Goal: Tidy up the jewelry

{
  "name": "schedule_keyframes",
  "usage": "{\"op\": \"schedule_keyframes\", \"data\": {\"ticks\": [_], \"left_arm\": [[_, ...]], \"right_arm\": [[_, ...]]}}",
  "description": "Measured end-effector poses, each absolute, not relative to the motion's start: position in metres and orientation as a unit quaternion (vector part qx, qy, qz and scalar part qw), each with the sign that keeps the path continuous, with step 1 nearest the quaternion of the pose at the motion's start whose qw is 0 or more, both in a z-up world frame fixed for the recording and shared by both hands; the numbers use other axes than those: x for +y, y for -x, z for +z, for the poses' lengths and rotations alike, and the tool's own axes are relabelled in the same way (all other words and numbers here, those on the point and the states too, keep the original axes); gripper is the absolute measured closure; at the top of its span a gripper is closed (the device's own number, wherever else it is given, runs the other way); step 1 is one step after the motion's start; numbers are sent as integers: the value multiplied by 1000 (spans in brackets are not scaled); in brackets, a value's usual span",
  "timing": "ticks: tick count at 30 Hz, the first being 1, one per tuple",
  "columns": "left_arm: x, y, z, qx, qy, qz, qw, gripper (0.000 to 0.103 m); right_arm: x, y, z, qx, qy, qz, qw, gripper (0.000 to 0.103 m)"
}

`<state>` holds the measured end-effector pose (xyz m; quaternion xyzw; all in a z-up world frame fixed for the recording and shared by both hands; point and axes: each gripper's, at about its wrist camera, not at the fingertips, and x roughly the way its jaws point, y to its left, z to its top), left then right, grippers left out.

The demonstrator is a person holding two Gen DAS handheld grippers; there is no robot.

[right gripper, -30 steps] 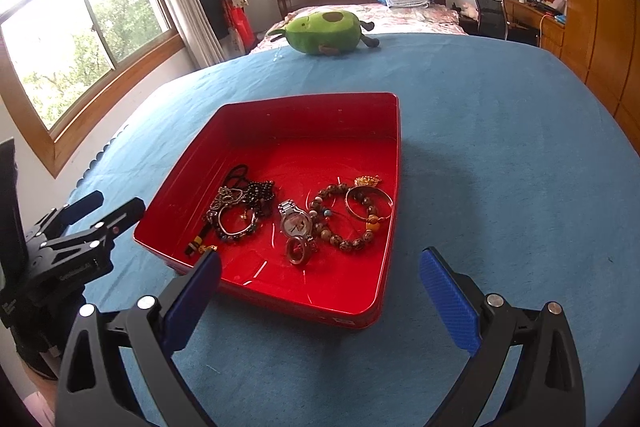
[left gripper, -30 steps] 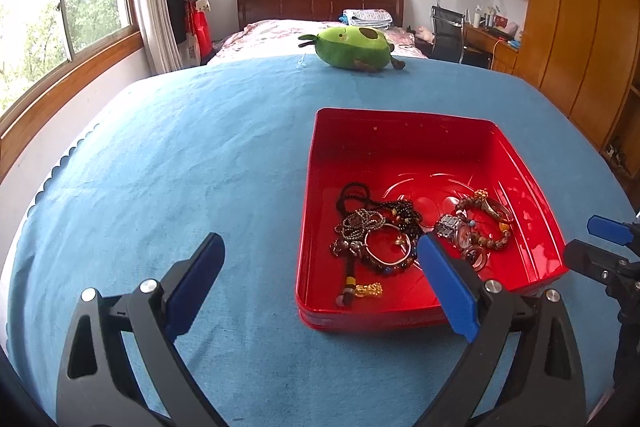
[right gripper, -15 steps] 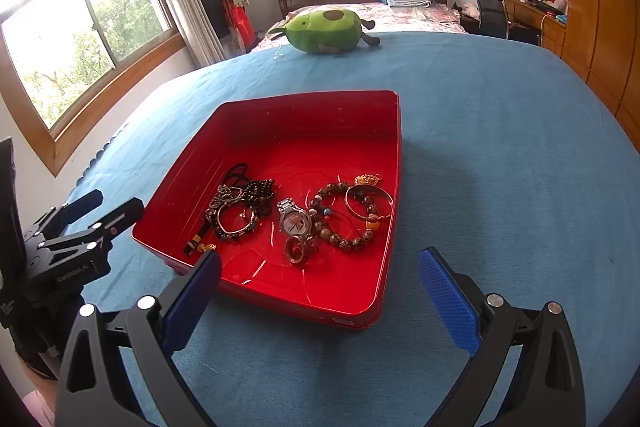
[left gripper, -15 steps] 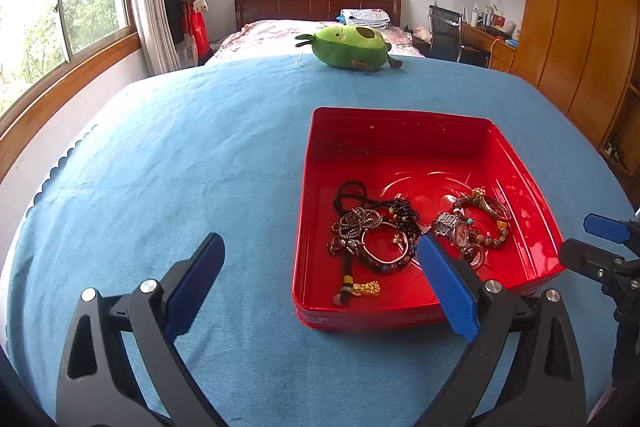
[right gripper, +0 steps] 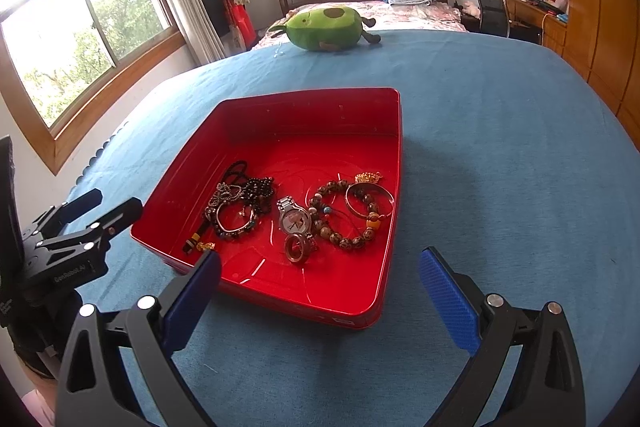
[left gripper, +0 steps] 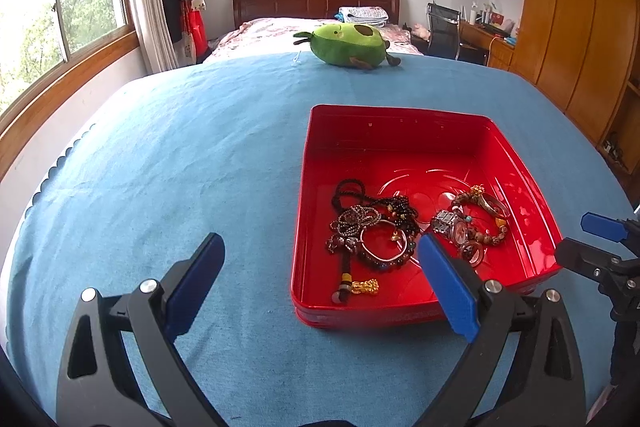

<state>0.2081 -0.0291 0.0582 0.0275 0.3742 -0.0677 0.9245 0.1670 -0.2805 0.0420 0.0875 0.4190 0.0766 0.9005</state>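
A red tray (left gripper: pixel 396 123) (right gripper: pixel 304 103) lies on the blue cloth and holds a heap of jewelry. Dark bead necklaces and a bangle (left gripper: pixel 372 231) (right gripper: pixel 236 207) fill its left part. A silver watch (left gripper: pixel 456 231) (right gripper: pixel 294 221) lies in the middle, and a brown bead bracelet with a metal bangle (left gripper: pixel 486 207) (right gripper: pixel 360 205) is at the right. My left gripper (left gripper: pixel 320 259) hovers open before the tray's near left corner, empty. The right gripper (right gripper: pixel 320 275) stands open over the tray's near edge, empty; it also shows from the side (left gripper: pixel 592 243).
A green plush toy (left gripper: pixel 348 45) (right gripper: pixel 324 29) rests at the far edge of the blue cloth (left gripper: pixel 180 155). Behind it are a bed, windows on the left, a desk with a chair and wooden cupboards on the right. The left gripper's body (right gripper: pixel 72 231) sits left of the tray.
Both grippers have drawn back and lifted very slightly, so the tray sits a little farther off in both views. The jaws stay open and the jewelry has not moved.
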Motion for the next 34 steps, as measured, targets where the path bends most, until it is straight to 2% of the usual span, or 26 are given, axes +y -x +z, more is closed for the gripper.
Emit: {"op": "schedule_keyframes", "data": {"ticks": [34], "left_arm": [[-29,-215,54,384,-29,-66,921,7]], "right_arm": [[-282,-170,39,423,-87,76,899,4]]}}
